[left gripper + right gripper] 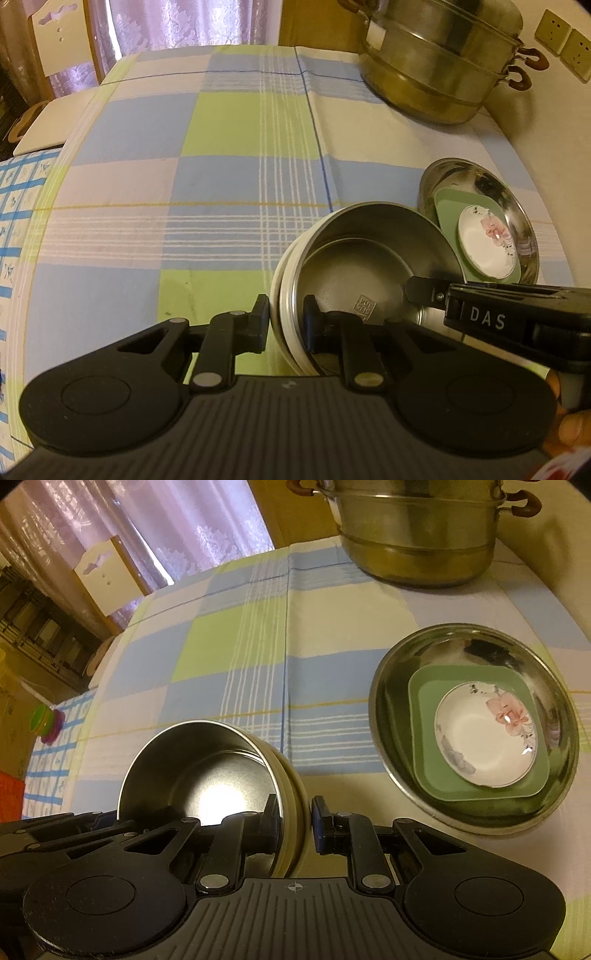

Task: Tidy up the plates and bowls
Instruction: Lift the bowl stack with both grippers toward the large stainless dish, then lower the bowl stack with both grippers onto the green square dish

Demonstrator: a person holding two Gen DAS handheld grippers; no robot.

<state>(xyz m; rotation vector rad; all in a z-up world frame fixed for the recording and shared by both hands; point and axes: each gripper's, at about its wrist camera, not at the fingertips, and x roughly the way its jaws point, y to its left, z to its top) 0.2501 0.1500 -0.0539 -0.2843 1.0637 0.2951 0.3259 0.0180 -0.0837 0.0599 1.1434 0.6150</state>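
Left wrist view puts my left gripper at bottom centre, its two fingers pinching the near rim of the steel bowl, one finger outside the cream outer wall and one inside. That bowl sits tilted just right of centre on the checked tablecloth. My right gripper enters from the right edge and reaches the bowl's opposite rim; from this side I cannot tell how its fingers stand.

On the right wrist view, my right gripper straddles the same bowl's rim at lower centre, left finger inside against the steel and right finger just beside the cream wall, clamped on it. At right of the frame, apart from the bowl, lies the wide steel dish holding a green square plate with a small flowered saucer on top. A steel steamer pot stands at the upper right.
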